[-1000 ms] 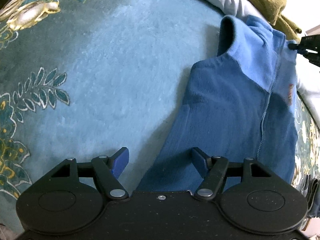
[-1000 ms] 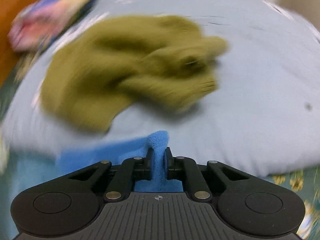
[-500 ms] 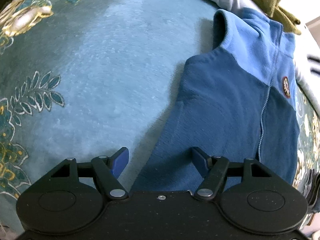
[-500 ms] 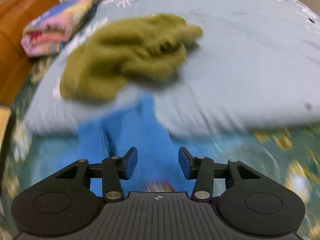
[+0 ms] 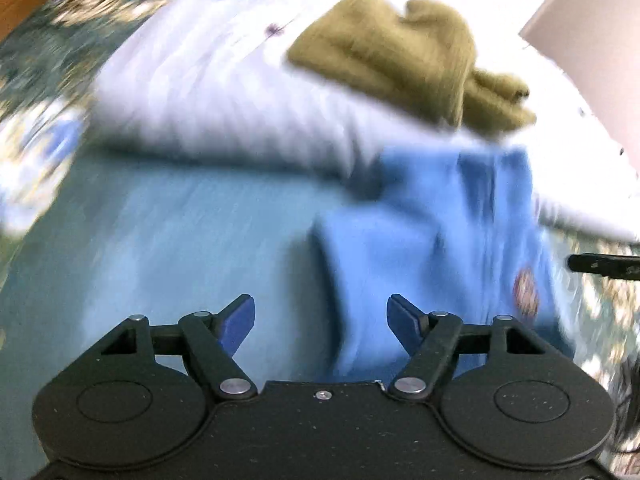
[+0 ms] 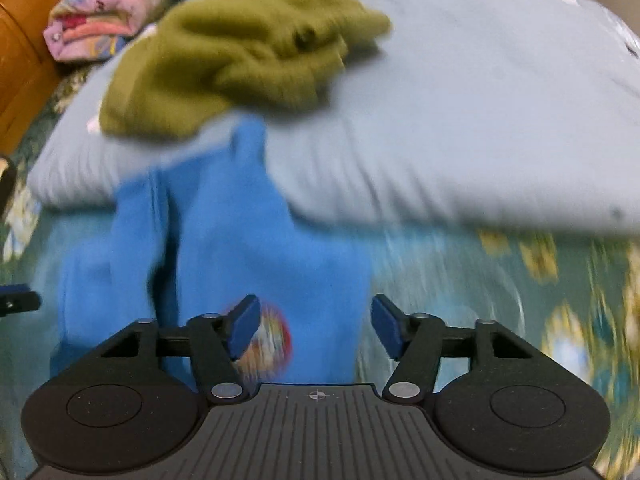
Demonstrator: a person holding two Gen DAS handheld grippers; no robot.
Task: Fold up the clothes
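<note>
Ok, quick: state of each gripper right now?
Left gripper: jaws opening, holding nothing; blue fleece lies beyond it.
Right gripper: jaws opening, nothing gripped; the fleece lies loose below.

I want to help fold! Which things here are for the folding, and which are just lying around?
For the folding:
blue fleece jacket
green sweater, probably next
left gripper and right gripper, both opening with nothing pinched

Just lying around:
pale quilt
flowery blanket
folded pink bedding
</note>
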